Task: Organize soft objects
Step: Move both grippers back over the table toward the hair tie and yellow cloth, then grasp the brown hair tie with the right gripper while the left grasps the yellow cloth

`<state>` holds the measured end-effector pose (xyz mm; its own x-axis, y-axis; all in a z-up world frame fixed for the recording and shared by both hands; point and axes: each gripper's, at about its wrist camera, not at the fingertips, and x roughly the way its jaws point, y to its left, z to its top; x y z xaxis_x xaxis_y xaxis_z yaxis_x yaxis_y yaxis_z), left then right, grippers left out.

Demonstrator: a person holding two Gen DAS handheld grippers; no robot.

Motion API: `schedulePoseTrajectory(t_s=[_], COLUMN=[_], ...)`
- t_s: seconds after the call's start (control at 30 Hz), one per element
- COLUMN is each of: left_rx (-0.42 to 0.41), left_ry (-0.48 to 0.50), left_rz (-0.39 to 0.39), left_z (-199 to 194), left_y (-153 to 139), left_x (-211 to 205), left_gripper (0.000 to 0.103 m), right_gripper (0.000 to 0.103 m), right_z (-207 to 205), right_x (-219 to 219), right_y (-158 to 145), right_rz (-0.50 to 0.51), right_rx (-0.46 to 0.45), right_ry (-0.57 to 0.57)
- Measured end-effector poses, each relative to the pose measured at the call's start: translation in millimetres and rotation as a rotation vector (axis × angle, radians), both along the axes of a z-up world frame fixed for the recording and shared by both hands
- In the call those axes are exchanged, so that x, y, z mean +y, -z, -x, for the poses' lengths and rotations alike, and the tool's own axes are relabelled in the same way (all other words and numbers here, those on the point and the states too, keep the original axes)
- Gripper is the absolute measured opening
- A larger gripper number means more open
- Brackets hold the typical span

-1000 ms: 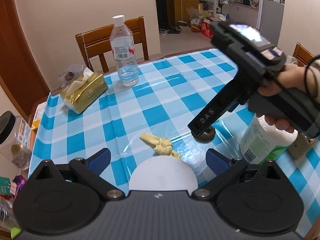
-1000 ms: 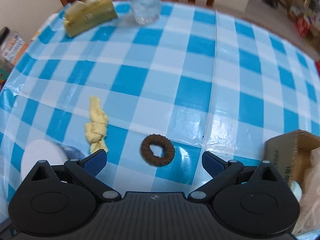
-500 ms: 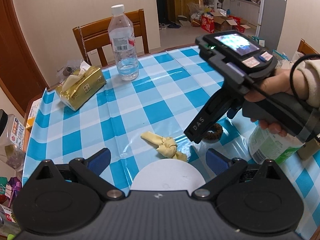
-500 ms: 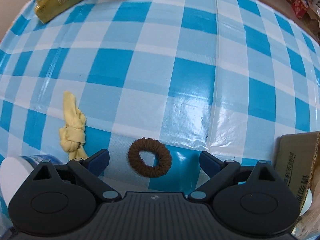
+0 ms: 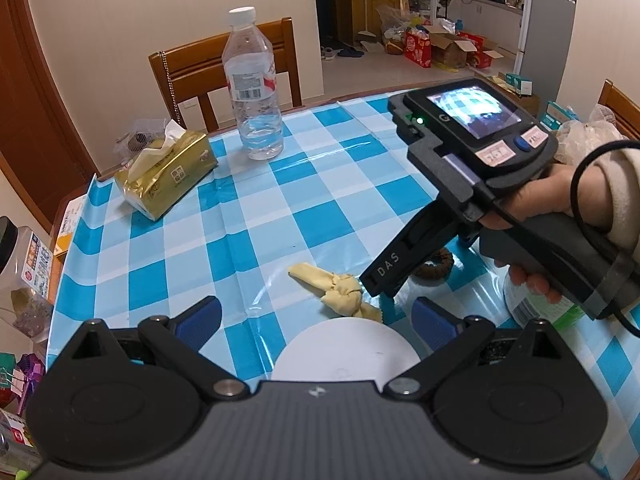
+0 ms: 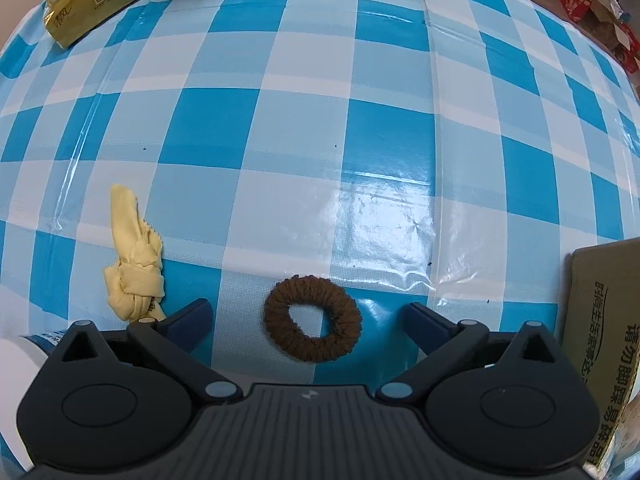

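A brown hair scrunchie (image 6: 313,318) lies flat on the blue checked tablecloth (image 6: 304,128). My right gripper (image 6: 308,318) stands open, low over the cloth, with the scrunchie between its fingers. A knotted yellow cloth (image 6: 134,264) lies just left of it. In the left wrist view the yellow cloth (image 5: 336,289) sits ahead of my open left gripper (image 5: 316,316), which holds nothing. The scrunchie (image 5: 436,266) is mostly hidden there behind the hand-held right gripper body.
A white round lid (image 5: 346,354) sits under the left gripper. A water bottle (image 5: 253,88) and a gold tissue pack (image 5: 166,174) stand at the far side, before a wooden chair (image 5: 224,68). A cardboard box (image 6: 604,320) lies right of the scrunchie; a green-labelled bottle (image 5: 540,304) stands nearby.
My right gripper has dropped lower and moved forward, so the scrunchie now lies between its open fingers. The left gripper has risen and pulled back a little.
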<state>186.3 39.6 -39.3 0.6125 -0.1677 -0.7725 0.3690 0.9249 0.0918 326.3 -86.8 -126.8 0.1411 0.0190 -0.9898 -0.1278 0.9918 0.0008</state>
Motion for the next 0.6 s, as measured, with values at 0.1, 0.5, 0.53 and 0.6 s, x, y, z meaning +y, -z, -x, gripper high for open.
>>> schedulePoseTrajectory(t_s=[0.1,0.5,0.53,0.6], left_rx=[-0.006,-0.011,-0.012,-0.014], left_ry=[0.004,0.000,0.001,0.003], left_rz=[-0.002,0.017,0.017,0.017], left_z=[0,-2,-1,-2], left_y=[-1,-1,-1,-2], left_x=[2,11,12,13], left_gripper=[0.101,0.101,0.101,0.101], right_gripper=[0.103,0.103,0.103,0.103], right_z=[0,9,11,17], right_x=[-2,-6,-6,-6], right_y=[1,-1,-1,-1], right_rz=[-0.001,-0.004,-0.004,-0.005], right_rx=[-0.003,-0.030,-0.039,-0.061], right_ry=[0.002,0.065,0.074,0.080])
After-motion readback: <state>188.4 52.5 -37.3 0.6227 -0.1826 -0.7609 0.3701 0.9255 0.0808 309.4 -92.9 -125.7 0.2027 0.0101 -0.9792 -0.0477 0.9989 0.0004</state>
